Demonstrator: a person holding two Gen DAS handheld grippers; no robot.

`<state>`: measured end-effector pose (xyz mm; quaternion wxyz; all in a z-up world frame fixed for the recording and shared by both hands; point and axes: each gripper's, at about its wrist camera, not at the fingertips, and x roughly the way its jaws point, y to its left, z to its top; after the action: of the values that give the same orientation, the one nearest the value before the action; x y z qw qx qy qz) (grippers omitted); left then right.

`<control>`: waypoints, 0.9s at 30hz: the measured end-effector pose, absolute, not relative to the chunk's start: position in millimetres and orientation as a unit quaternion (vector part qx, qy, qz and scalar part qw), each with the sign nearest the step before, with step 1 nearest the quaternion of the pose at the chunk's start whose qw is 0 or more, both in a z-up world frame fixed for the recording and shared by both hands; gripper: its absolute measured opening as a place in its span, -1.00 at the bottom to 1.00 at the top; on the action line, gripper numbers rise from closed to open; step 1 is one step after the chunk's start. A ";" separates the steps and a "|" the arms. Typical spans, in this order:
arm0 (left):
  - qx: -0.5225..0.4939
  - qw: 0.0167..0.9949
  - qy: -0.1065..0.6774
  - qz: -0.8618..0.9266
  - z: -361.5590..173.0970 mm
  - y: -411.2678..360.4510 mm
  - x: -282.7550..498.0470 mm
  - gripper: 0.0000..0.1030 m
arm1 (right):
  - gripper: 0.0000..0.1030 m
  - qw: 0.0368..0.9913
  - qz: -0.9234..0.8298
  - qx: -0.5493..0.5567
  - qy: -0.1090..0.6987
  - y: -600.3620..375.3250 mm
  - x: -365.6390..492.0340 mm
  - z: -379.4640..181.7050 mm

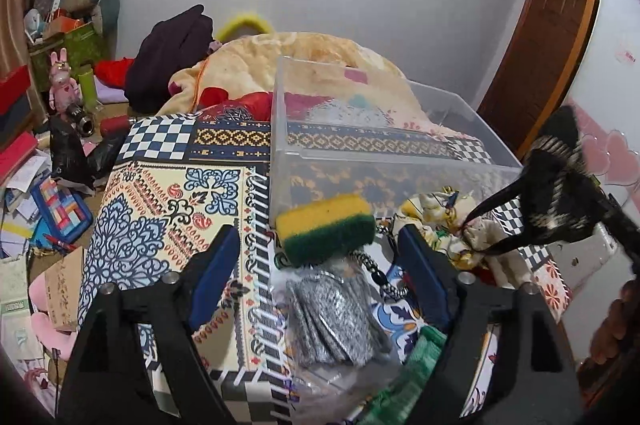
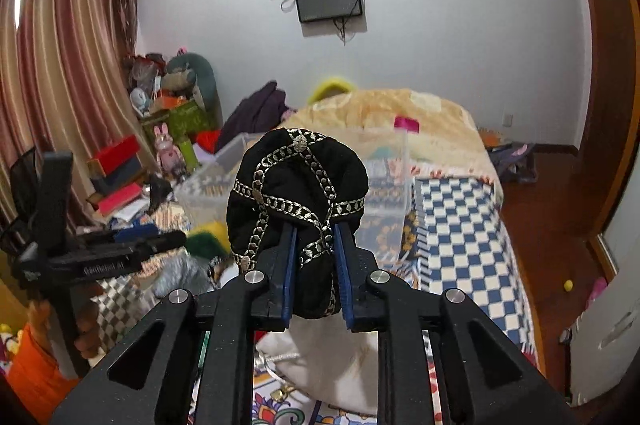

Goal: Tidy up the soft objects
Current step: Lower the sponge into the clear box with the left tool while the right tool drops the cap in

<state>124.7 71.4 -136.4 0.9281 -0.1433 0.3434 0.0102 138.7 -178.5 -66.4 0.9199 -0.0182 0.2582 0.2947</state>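
My right gripper is shut on a black pouch with silver trim, held up in the air; the pouch also shows at the right of the left wrist view. My left gripper is open and empty, low over the patterned cloth. Between its fingers lie a yellow-green sponge and a bag of silver scourers. A cream floral pouch lies to the right. A clear plastic bin stands just behind the sponge; it also shows behind the pouch in the right wrist view.
A green cloth lies by the left gripper's right finger. A white bag lies under the right gripper. A beige blanket is heaped behind the bin. Clutter, boxes and toys fill the floor at left. A wooden door stands at right.
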 end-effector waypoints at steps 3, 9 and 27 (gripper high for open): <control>-0.157 0.917 0.366 0.000 -143.5 71.3 139.6 0.58 | -0.68 0.923 0.292 -0.009 0.248 -182.5 141.9 -60.6; -0.159 0.906 0.393 -0.002 -152.4 68.5 163.3 0.56 | -0.68 0.927 0.288 -0.002 0.242 -185.5 145.4 -58.6; -0.099 0.939 0.329 -0.013 -97.9 55.6 127.1 0.06 | -0.68 0.937 0.284 0.000 0.204 -172.9 165.9 -32.4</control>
<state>127.1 55.6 -97.9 0.9391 -0.0988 0.3288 -0.0134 165.9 -172.9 -32.4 0.9367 0.0003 0.2041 0.2844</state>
